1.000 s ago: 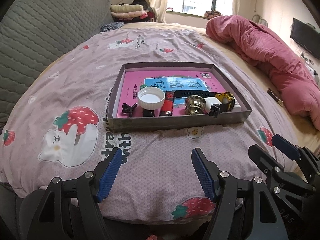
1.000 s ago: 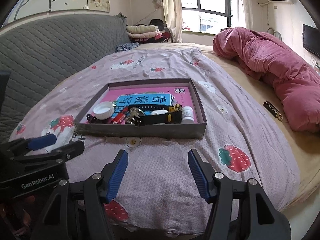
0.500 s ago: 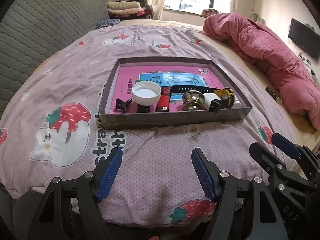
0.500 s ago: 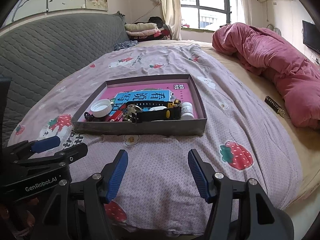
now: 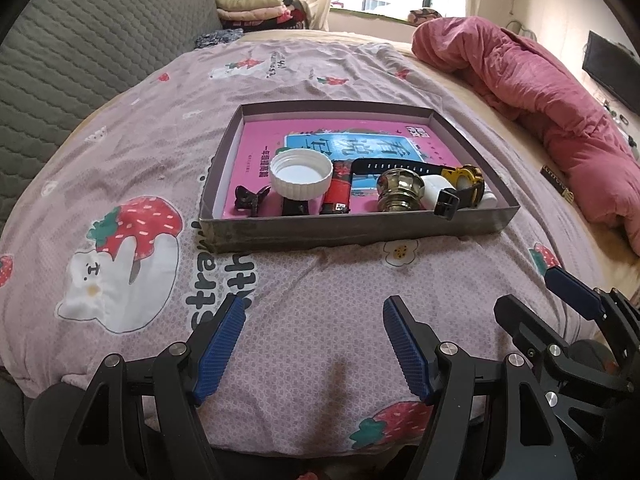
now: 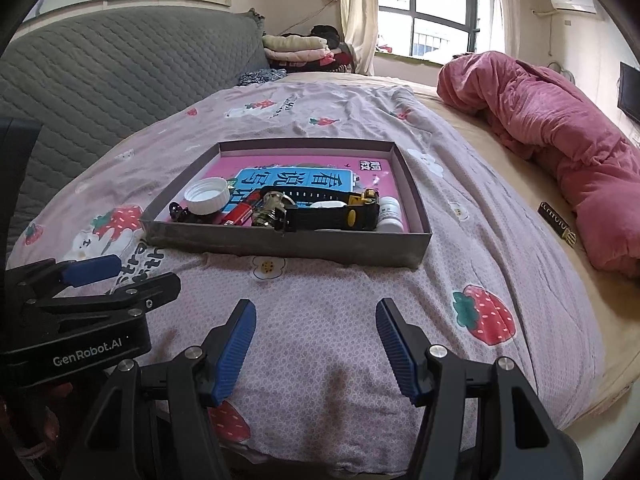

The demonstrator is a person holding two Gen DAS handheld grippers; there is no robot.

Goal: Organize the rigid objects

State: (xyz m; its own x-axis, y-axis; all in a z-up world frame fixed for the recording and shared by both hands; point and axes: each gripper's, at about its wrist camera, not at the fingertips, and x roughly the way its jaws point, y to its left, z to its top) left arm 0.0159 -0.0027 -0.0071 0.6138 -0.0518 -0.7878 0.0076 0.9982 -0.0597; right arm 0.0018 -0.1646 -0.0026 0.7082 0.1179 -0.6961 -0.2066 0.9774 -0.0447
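Left gripper [image 5: 314, 346] and right gripper [image 6: 316, 348]: black frames, silver screws, ribbed blue pads [image 6: 234, 354]; white "GenRobot.AI" lettering on left

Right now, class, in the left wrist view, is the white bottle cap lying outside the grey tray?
No, the white bottle cap sits inside the grey tray, propped on a black item between the black hair clip and the red lighter.

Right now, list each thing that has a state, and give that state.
left gripper: open, empty, above the bedspread
right gripper: open, empty
tray: open-topped, holding small items
white cap: off any bottle, open side up
black watch: strap unbuckled
white bottle: upright, capped
window curtain: drawn aside
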